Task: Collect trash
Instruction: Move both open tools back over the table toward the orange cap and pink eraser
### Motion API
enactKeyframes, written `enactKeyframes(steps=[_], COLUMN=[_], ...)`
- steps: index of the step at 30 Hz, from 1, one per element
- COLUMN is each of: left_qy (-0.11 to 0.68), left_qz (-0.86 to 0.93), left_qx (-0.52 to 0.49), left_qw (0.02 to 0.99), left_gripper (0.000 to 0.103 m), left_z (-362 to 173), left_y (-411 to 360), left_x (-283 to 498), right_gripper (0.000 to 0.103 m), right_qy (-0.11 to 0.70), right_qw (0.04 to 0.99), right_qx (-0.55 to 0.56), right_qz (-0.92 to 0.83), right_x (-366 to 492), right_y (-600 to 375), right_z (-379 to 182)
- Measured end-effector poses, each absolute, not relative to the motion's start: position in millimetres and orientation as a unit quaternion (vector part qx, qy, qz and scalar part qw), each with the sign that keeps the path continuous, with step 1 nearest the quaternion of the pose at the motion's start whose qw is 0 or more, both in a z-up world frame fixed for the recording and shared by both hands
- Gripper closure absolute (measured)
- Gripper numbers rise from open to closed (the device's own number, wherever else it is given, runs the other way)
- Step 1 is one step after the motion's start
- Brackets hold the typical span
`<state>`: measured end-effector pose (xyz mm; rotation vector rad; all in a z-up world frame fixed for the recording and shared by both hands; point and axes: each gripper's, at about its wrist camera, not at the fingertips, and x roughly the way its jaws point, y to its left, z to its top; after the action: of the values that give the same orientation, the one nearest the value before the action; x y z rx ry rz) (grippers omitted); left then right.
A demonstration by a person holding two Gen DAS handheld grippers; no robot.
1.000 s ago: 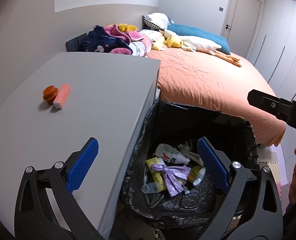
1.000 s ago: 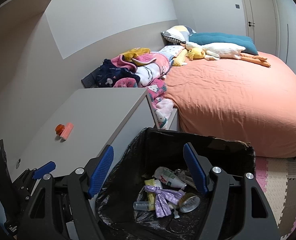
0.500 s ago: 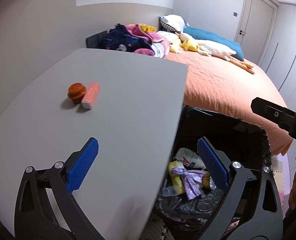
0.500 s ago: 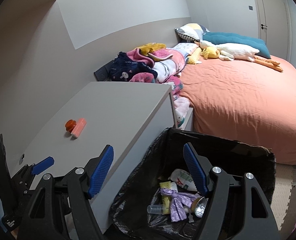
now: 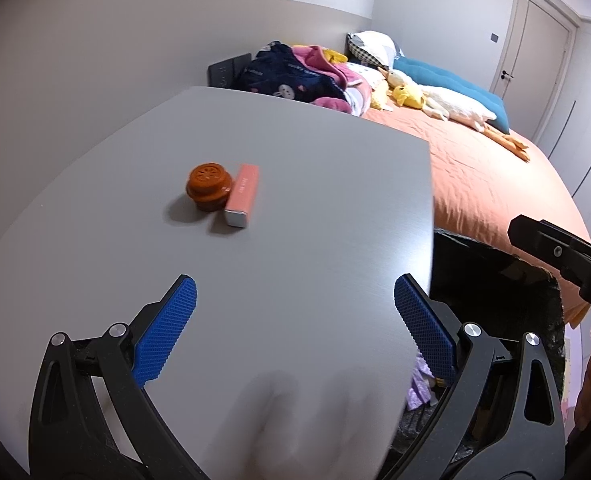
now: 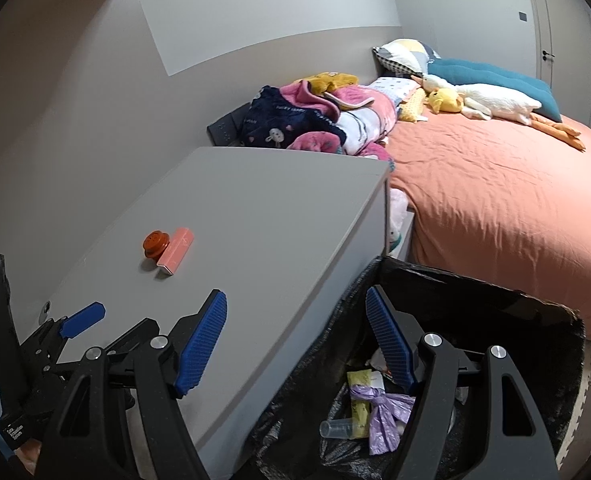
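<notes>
An orange round cap (image 5: 209,186) and a pink rectangular box (image 5: 242,194) lie side by side on the grey cabinet top (image 5: 295,208); both also show in the right wrist view, the cap (image 6: 156,243) and the box (image 6: 176,250). My left gripper (image 5: 295,332) is open and empty above the cabinet top, short of the two items. My right gripper (image 6: 295,340) is open and empty over the cabinet's edge and the black-lined trash bin (image 6: 495,308). The bin holds a purple wrapper (image 6: 383,416), a plastic cup and other trash.
The bin (image 5: 495,256) stands between the cabinet and a bed with an orange cover (image 6: 495,192). Clothes (image 6: 315,116), pillows and plush toys lie at the bed's head. A closet door (image 5: 535,48) is at the far right.
My left gripper has moved left from over the bin to above the cabinet top, nearer the cap and box. My right gripper has shifted left a little. Both stay open.
</notes>
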<state>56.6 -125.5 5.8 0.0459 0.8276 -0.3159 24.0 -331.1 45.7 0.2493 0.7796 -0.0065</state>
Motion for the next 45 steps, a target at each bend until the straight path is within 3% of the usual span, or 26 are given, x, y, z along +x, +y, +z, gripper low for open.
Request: enactKeyframes(steps=[3,19,41,45], left_qy=[0.403,0.410,0.422,0.426], left_qz=[-0.152,-0.133,-0.145,-0.154], left_qx=[0.017,0.002,0.012,0.002], left_qw=[0.903,0.902,0.895,0.891], left_gripper=[0.007,0.030,0.035,0.045], left_z=[2.0,-10.7,-23.0,-26.5], left_y=[-116.9,-80.8,-68.7,-67.6], left_x=[65.2,114.4,176.1,184.1], right_gripper=[0.030,0.030,0.032,0.032], right_qy=[0.381,0.393,0.409,0.410], right_qw=[0.917,0.914,0.906,0.905], right_qx=[0.118,0.101,0.109,0.111], right_qz=[0.001,0.018,0.018,0.017], right_x=[34.5,83.0,141.5,148.3], right_y=[-322.1,-286.8,-268.6,-265.7], right_z=[42.8,27.9,3.6,1.6])
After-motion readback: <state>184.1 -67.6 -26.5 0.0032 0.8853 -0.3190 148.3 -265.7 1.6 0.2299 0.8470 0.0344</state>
